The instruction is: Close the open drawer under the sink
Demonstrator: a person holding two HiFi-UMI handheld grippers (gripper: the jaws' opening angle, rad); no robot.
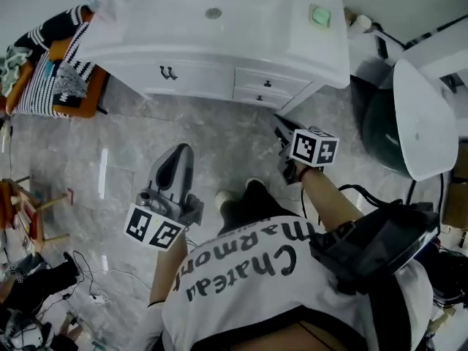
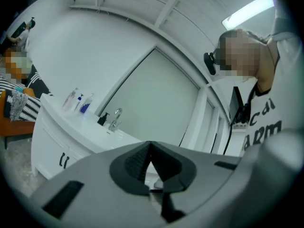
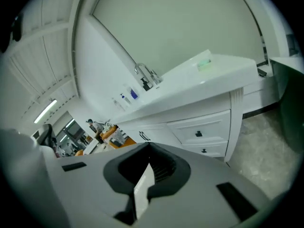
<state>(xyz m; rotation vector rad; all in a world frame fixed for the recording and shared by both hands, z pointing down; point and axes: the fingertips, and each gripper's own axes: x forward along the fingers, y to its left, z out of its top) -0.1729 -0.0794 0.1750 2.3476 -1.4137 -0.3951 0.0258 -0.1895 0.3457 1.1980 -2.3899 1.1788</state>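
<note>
A person is standing on the grey floor (image 1: 183,130) facing a white cabinet (image 1: 197,79), holding a tool in each hand well short of it. The two drawers (image 1: 265,90) are sitting one above the other at the cabinet's right end, below the worktop (image 1: 278,20) and to the right of the sink (image 1: 213,12). Both are lying flush with the cabinet front, and the right gripper view is showing them (image 3: 199,137) the same way, with their dark knobs facing out. The left tool (image 1: 178,151) is pointing towards the cabinet, its jaws meeting at the tips with nothing between them (image 2: 151,144). The right tool (image 1: 282,131) is tilting down towards the drawers, its jaws pressed together and empty too (image 3: 148,147). A tap (image 2: 115,119) and some bottles (image 2: 78,101) are standing on the worktop, and a green soap (image 1: 319,15) is lying near its right end.
</note>
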